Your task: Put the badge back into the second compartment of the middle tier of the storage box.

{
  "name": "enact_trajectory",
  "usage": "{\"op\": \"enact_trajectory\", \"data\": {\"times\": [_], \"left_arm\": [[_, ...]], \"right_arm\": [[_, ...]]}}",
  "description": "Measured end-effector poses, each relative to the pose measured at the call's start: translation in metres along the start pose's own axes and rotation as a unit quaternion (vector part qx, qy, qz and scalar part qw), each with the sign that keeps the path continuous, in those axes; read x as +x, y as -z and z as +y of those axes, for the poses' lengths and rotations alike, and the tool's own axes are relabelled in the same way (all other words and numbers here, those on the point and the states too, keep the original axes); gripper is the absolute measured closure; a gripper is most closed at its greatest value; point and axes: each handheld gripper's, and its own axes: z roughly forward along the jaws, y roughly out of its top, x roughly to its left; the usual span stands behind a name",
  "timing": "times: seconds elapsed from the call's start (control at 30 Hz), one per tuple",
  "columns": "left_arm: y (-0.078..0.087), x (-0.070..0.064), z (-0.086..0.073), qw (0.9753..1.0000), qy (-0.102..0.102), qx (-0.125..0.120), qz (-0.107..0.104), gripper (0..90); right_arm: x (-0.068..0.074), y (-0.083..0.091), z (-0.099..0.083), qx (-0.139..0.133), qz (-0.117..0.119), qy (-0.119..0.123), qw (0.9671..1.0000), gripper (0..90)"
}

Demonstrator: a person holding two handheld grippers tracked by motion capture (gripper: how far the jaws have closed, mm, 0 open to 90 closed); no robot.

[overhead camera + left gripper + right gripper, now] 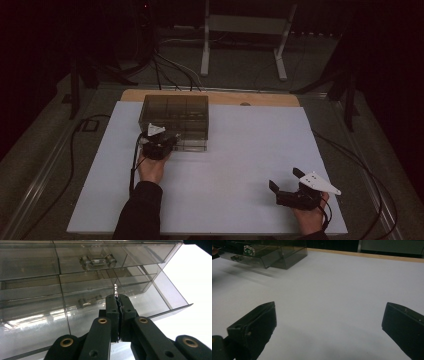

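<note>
- Left claw (167,141) at the front face of a smoky clear drawer box (176,112), held by a hand (151,167) in a dark sleeve (139,212) coming in from the bottom edge of the high view.
- Seen in the left gripper view, left claw (119,301) with jaws pressed together, pinching something small and glinting at the tips; too small to say what.
- Just beyond those tips, a drawer (100,312) of the box pulled partly out, a clear handle (98,261) on the drawer front above it.
- Drawer box standing at the far left part of the white bench (240,165), back edge near the wooden strip (210,96) along the far side.
- Seen from the right gripper view, the box (265,252) far off at upper left, a lower drawer sticking out, a small sparkly item (249,249) inside.
- Right claw (285,178) well apart from the box, low over the near right corner of the bench, held by the other hand (311,215).
- Jaws of the right claw (329,322) spread wide, nothing but bare white surface between them.
- Black cables (350,155) on the floor off the right side.
</note>
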Motion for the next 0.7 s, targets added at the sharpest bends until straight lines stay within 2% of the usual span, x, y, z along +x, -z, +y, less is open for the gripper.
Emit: {"op": "enact_trajectory", "data": {"times": [0.6, 0.67, 0.7], "left_arm": [[-0.0017, 0.0018, 0.0004, 0.9999, 0.009, 0.002, 0.004, 88.6], [-0.0017, 0.0017, 0.0003, 0.9999, 0.010, 0.002, 0.007, 87.9], [-0.0017, 0.0017, 0.0003, 0.9999, 0.010, 0.002, 0.007, 84.5]], "right_arm": [[0.0003, 0.0000, 0.0001, 0.000, 0.000, 0.001, 1.0000, 0.0], [0.0003, 0.0000, 0.0001, 0.000, 0.000, 0.001, 1.0000, 0.0], [0.0003, 0.0000, 0.0001, 0.000, 0.000, 0.001, 1.0000, 0.0]]}}
